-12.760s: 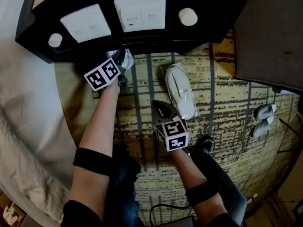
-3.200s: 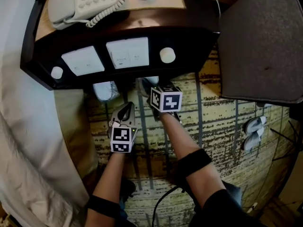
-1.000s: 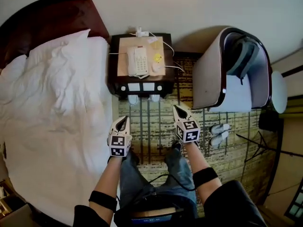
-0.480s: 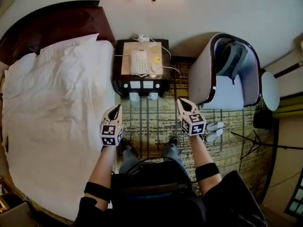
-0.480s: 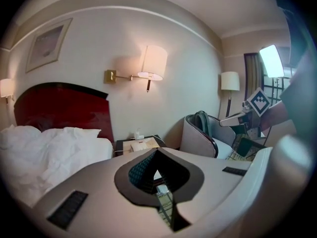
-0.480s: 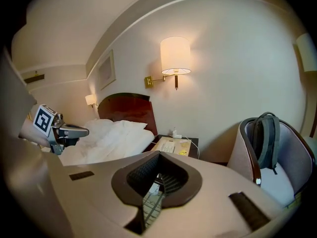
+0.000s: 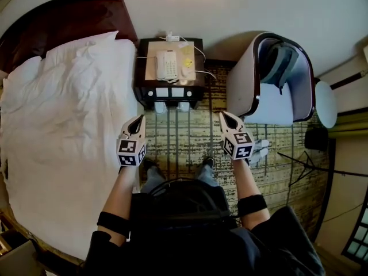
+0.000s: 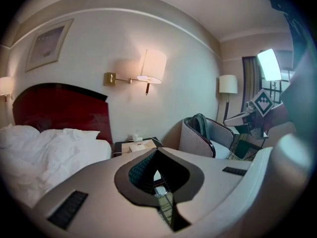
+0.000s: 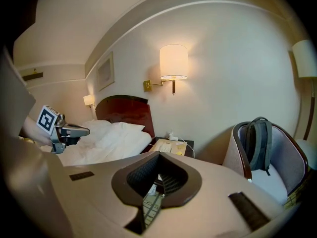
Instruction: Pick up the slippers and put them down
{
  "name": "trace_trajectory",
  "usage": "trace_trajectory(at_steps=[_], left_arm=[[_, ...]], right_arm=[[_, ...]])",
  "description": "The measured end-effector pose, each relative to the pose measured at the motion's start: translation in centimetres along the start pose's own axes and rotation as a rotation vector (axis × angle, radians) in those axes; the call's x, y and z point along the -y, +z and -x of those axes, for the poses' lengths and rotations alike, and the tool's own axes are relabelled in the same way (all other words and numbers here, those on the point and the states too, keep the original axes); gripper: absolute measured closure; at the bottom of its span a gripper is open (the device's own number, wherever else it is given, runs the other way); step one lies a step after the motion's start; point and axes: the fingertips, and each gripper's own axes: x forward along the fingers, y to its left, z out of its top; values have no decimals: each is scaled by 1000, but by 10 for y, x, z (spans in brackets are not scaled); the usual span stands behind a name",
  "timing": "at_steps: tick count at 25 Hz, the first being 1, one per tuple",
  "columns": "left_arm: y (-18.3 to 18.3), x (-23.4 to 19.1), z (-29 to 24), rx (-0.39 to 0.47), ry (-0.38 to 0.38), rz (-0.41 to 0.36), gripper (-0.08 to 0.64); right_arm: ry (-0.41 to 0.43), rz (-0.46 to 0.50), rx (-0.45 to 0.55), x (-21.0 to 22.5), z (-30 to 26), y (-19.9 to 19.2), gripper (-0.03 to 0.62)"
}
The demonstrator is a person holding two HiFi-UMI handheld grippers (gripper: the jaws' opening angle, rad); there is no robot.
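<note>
Both slippers (image 7: 184,106) lay on the carpet (image 7: 184,137) at the foot of the far nightstand (image 7: 142,68), so the putting-down looked finished. The left gripper (image 7: 138,121) and right gripper (image 7: 224,116) hung nearer, shut and empty, well apart from them. Any further pickup would call for opening jaws first.

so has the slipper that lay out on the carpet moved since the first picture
Yes. It was out in front of the nightstand, apart from it; now both slippers sit side by side against its base.
</note>
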Motion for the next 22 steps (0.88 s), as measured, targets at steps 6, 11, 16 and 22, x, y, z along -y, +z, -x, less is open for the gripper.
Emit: trace_trajectory(at_steps=[6,11,16,22], left_arm=[[0,-5,6,-4,11,1,560],[0,-4,8,-11,11,0,560],[-6,-1,13,-20,9,-1,560],[-19,5,25,-31,9,10,560]], right_arm=[[23,9,6,-11,-2,-1,592],[36,4,-3,-15,-1,-7,592],[40,3,-12,-18,3,-14,592],[44,-1,-35,-25,14,-30,592]])
